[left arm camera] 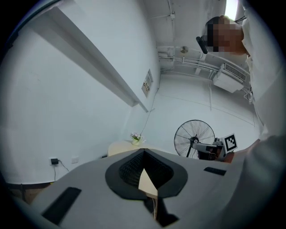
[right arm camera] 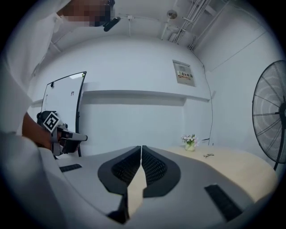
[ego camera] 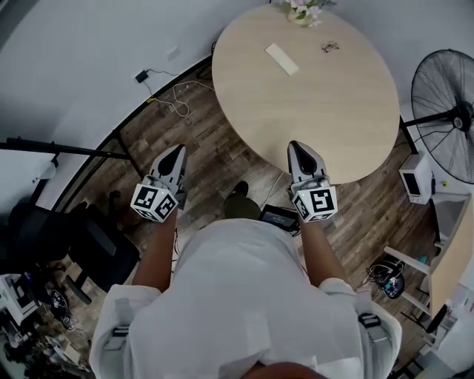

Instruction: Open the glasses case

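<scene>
The glasses case [ego camera: 281,59] is a pale, flat oblong lying shut on the far part of the round wooden table [ego camera: 326,126]. A pair of glasses [ego camera: 330,47] lies to its right, also seen as the glasses [right arm camera: 208,155] in the right gripper view. My left gripper [ego camera: 176,152] is held over the floor, short of the table's left edge, jaws shut and empty. The right gripper [ego camera: 298,146] hovers at the table's near edge, also shut on nothing. In their own views the left gripper [left arm camera: 144,153] and the right gripper [right arm camera: 141,147] show closed pads. Neither gripper view shows the case.
A vase of flowers [ego camera: 305,11] stands at the table's far rim. A floor fan [ego camera: 446,111] stands right of the table. Cables [ego camera: 172,92] run along the left wall, a black chair [ego camera: 81,248] sits lower left, and a small device [ego camera: 278,217] lies by the person's feet.
</scene>
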Motion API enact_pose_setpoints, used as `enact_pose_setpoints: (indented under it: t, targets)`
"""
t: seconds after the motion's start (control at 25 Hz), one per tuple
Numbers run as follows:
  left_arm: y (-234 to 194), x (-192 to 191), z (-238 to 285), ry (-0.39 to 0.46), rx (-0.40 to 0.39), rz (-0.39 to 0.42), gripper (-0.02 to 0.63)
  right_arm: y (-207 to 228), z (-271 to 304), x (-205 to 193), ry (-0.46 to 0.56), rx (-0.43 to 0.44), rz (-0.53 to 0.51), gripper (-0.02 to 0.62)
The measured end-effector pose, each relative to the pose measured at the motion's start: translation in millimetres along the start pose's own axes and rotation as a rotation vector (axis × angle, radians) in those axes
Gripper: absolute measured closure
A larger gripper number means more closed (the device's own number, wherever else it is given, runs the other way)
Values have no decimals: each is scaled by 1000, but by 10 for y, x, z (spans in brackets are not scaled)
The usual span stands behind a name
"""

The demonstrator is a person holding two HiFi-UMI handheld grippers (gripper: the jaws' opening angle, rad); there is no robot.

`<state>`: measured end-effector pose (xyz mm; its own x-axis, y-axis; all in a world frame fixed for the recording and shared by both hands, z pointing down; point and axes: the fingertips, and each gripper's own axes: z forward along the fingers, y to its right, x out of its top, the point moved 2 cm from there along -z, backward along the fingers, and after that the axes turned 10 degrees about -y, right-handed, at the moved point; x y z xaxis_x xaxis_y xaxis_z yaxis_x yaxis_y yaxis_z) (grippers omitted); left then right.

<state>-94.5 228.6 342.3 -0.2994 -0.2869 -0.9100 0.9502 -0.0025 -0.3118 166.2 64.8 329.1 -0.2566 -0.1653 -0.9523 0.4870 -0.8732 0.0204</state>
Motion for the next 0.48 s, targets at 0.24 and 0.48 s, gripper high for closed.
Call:
enact_pose_setpoints:
  t: [0.24,0.48]
  targets:
    - [-137,287,711,-28,-44,26,594,348,362,188,46,45,-24,569]
    - [-117,474,1236,-35,-105,64,594,477,469,248,55,71,-68,569]
